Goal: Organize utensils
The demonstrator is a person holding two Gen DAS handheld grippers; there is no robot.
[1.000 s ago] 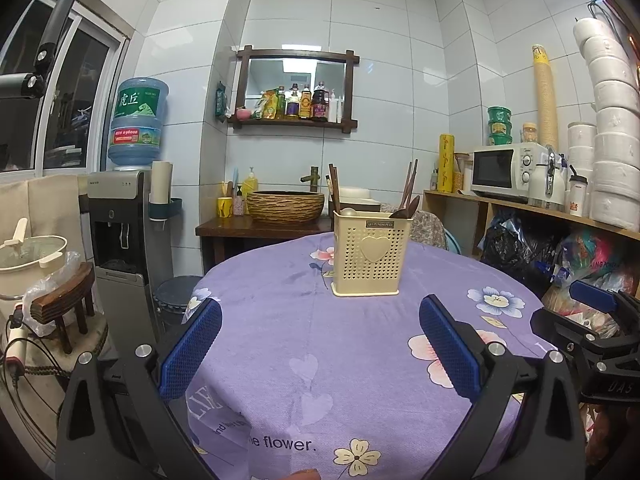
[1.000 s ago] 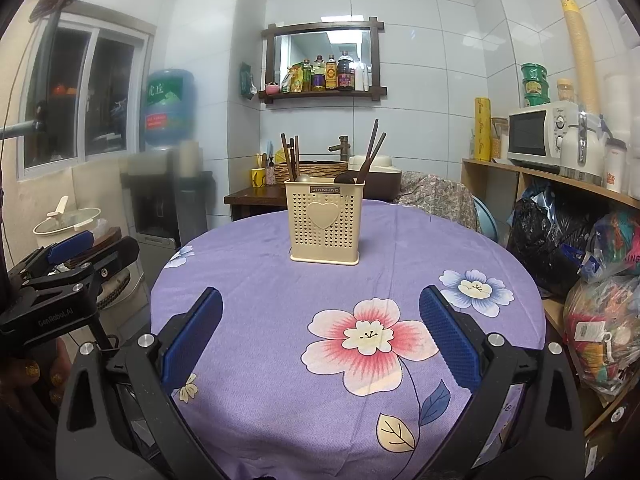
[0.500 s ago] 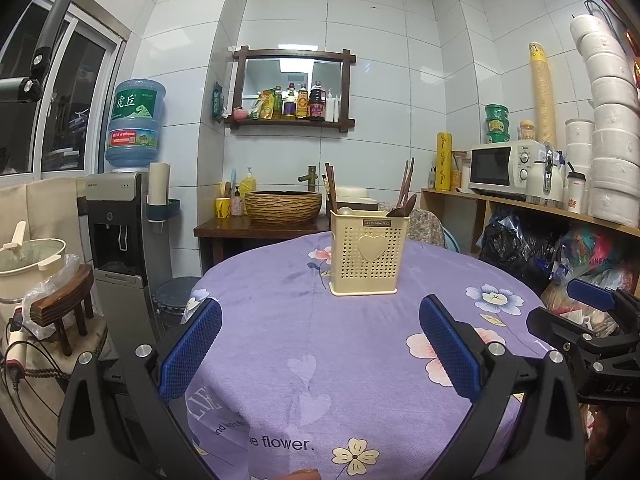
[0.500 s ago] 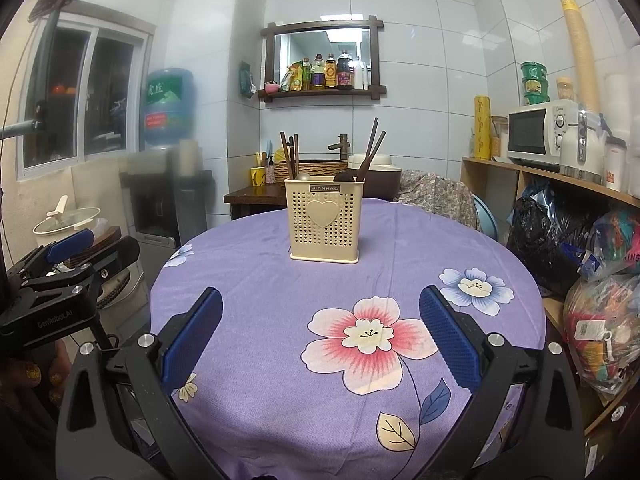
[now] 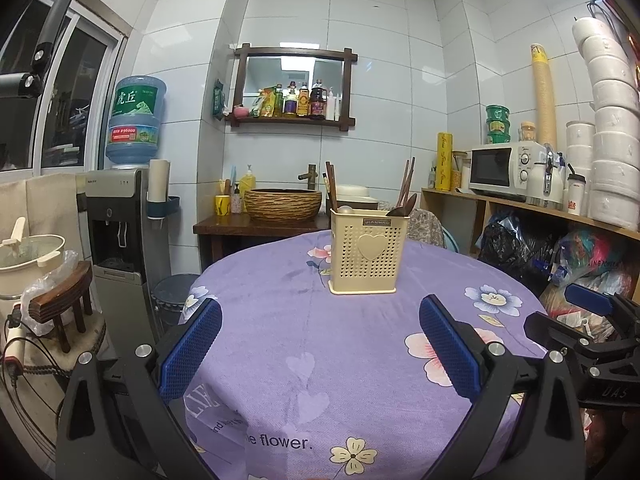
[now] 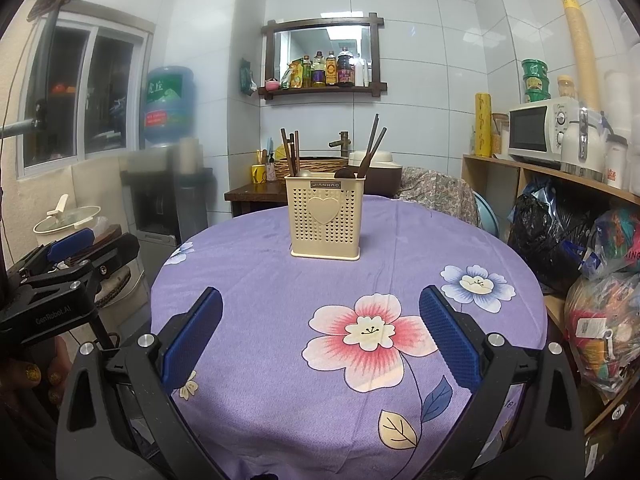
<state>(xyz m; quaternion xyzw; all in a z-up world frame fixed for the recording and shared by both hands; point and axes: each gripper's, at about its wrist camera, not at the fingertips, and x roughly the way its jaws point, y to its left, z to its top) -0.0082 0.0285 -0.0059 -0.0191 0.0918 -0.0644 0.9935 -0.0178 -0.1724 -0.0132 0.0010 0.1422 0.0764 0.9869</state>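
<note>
Purple tablecloth [image 6: 280, 280], cream caddy [image 6: 325, 220] upright — chopsticks [image 6: 374, 148], spoons inside

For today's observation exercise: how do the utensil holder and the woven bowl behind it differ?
The holder is a tall, pale, boxy container with punched holes and a heart; the bowl is low, round, brown and woven. The holder stands on the purple table; the bowl sits on the wooden counter. Utensils stick up only from the holder. Both stand upright.

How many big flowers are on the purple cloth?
3: a pink one between the right gripper's fingers, a blue one to its right, another near the left edge. More may be hidden.
</note>
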